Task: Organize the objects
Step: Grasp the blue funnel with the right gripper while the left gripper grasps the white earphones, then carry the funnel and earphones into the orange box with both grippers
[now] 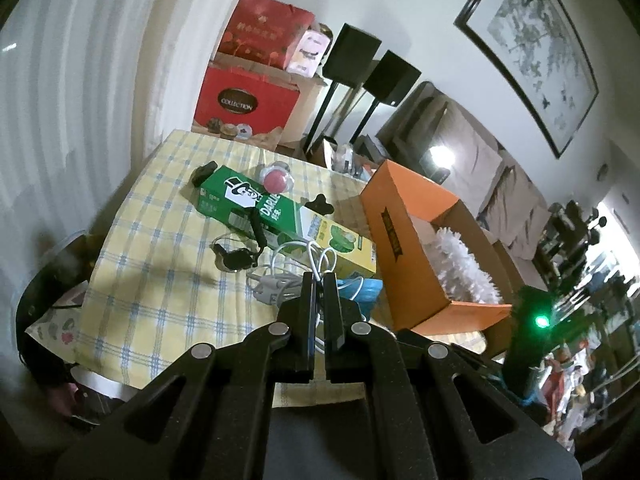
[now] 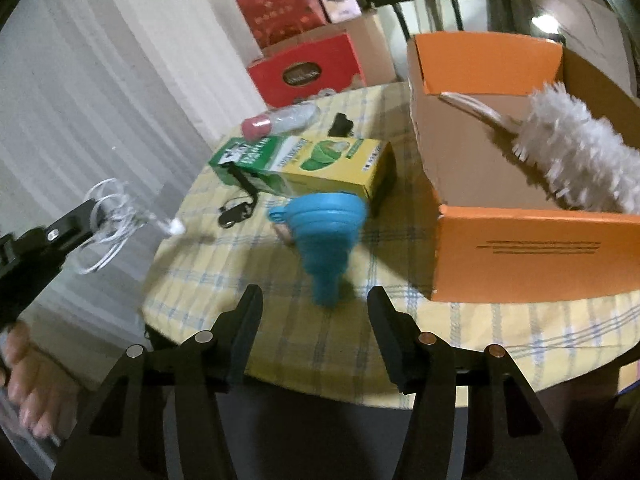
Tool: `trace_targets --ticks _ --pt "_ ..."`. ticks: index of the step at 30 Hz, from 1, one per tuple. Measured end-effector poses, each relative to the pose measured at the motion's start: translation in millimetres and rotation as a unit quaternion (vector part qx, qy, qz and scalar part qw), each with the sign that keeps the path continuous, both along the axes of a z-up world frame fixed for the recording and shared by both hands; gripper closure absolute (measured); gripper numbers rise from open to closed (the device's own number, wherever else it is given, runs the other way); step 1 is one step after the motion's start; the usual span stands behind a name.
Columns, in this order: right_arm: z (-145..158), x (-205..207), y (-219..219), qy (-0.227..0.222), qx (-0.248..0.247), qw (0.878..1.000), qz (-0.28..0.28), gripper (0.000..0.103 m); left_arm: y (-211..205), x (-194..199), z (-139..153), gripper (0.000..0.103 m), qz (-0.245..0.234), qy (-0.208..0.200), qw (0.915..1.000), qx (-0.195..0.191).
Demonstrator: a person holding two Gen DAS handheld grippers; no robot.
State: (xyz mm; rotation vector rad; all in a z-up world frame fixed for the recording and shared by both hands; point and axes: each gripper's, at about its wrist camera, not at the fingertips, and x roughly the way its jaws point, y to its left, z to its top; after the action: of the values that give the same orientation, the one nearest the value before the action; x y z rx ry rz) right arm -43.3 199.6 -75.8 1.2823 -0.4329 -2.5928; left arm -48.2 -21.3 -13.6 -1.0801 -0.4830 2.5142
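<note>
Left hand-held gripper (image 1: 319,280) clamps white cable (image 1: 316,258); right (image 2: 314,300) gapes; orange box (image 2: 516,256) (holds duster (image 2: 576,148)).

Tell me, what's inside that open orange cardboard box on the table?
The orange cardboard box holds a fluffy white duster with a pale handle, leaning against the near wall. The box's walls hide most of its floor, so anything lying lower down cannot be seen.

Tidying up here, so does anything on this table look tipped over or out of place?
Yes. The blue funnel lies tipped on its side beside the orange box, and the clear bottle lies flat behind the toothpaste carton.
</note>
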Motion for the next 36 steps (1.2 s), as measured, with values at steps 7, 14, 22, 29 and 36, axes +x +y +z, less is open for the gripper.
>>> trace_targets --ticks 7,14,22,29,36 --pt "-5.8 -17.5 -15.0 0.018 0.033 0.999 -0.008 0.046 -4.1 -3.2 -4.8 0.100 0.002 -0.004 1.0000 0.005" --pt "-14.4 -37.7 -20.8 0.018 0.063 0.998 -0.015 0.045 -3.9 -6.3 -10.8 0.100 0.001 -0.010 0.9999 0.005" --pt "-22.2 -44.7 -23.2 0.005 0.082 0.997 -0.010 0.066 -2.0 -8.1 -15.4 0.100 0.002 -0.017 0.9999 -0.002" --pt "-16.7 -35.5 -26.6 0.009 0.073 0.997 0.013 0.067 0.1 -8.1 -16.5 0.100 0.001 -0.019 0.9998 -0.005" --pt "1.1 -22.5 -29.7 0.022 0.053 0.998 0.032 0.071 6.7 -8.3 -13.1 0.100 -0.007 -0.015 0.9998 -0.004"
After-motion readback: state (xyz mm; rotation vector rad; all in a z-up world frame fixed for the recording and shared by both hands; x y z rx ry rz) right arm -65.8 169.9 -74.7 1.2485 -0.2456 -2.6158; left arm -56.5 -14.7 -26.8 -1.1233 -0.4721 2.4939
